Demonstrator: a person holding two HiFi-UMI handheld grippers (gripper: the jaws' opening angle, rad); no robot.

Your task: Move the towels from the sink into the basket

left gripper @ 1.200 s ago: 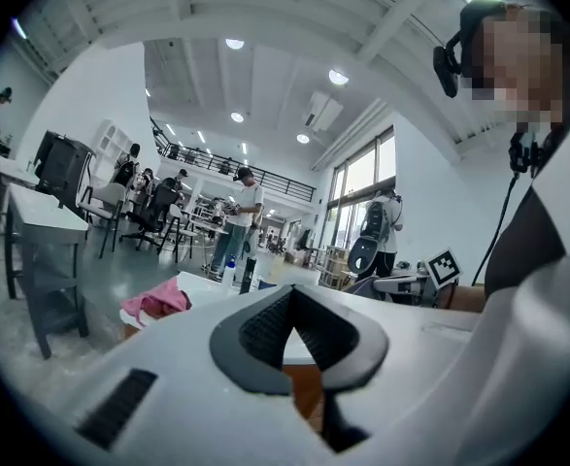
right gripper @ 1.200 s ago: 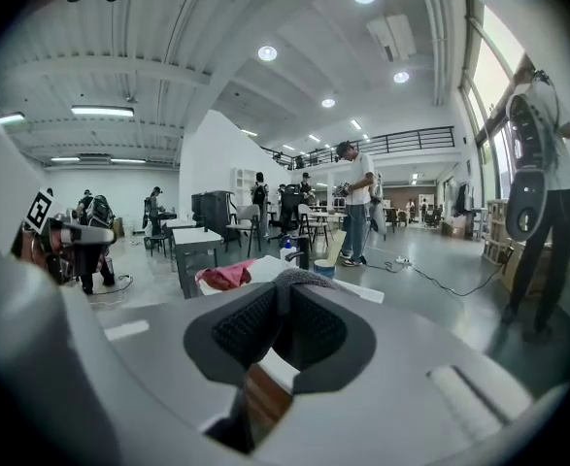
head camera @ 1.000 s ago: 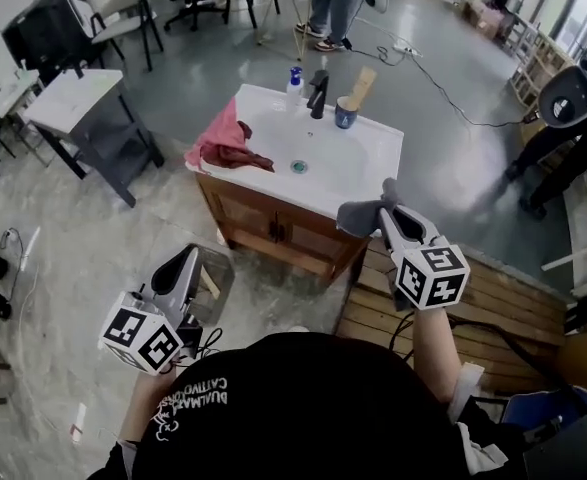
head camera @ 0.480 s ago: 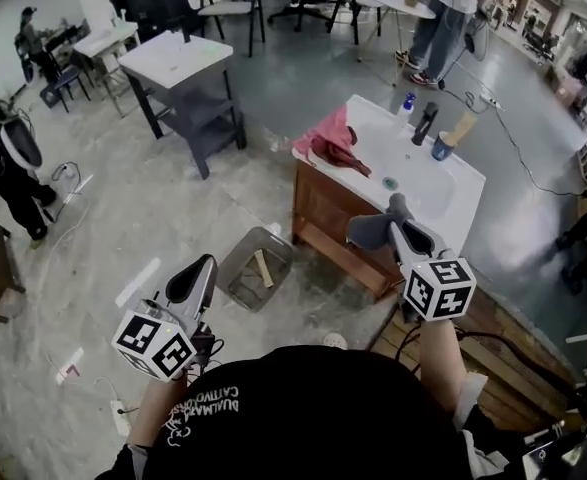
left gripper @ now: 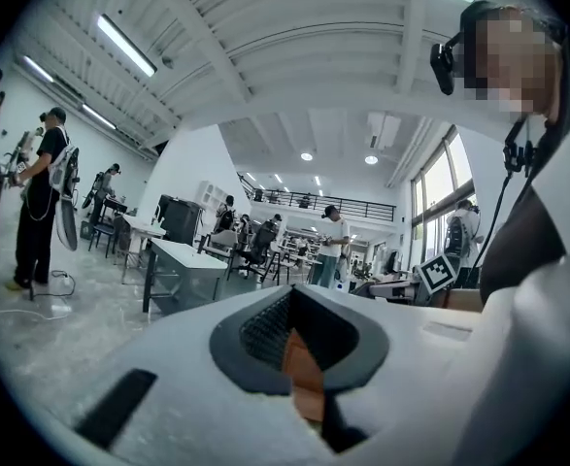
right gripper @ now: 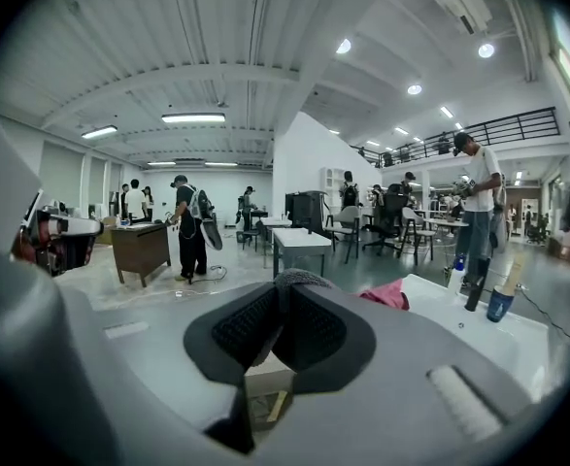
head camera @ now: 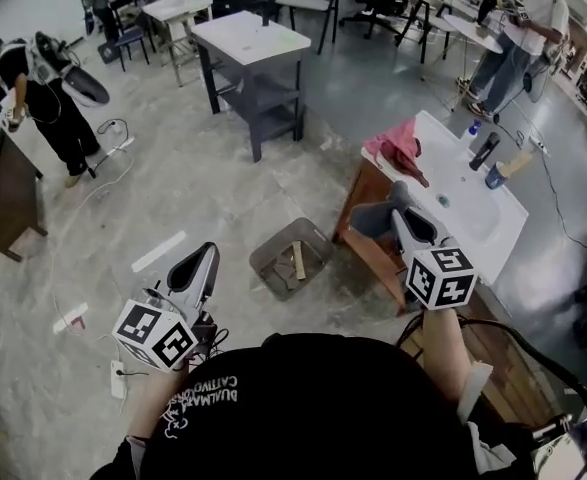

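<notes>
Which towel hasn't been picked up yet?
The pink towel, draped over the sink's corner; the grey towel is clamped in the right tool.

The left forearm (head camera: 141, 403) reaches out at 7 o'clock in the head view, the right forearm (head camera: 441, 353) at 4 o'clock. The left tongs (head camera: 206, 253) point toward 1 o'clock and sit level, with the jaws together and nothing between them. The right tongs (head camera: 397, 200) point toward 11 o'clock and tip slightly down, with the jaws pinched on a grey towel (head camera: 371, 218).
</notes>
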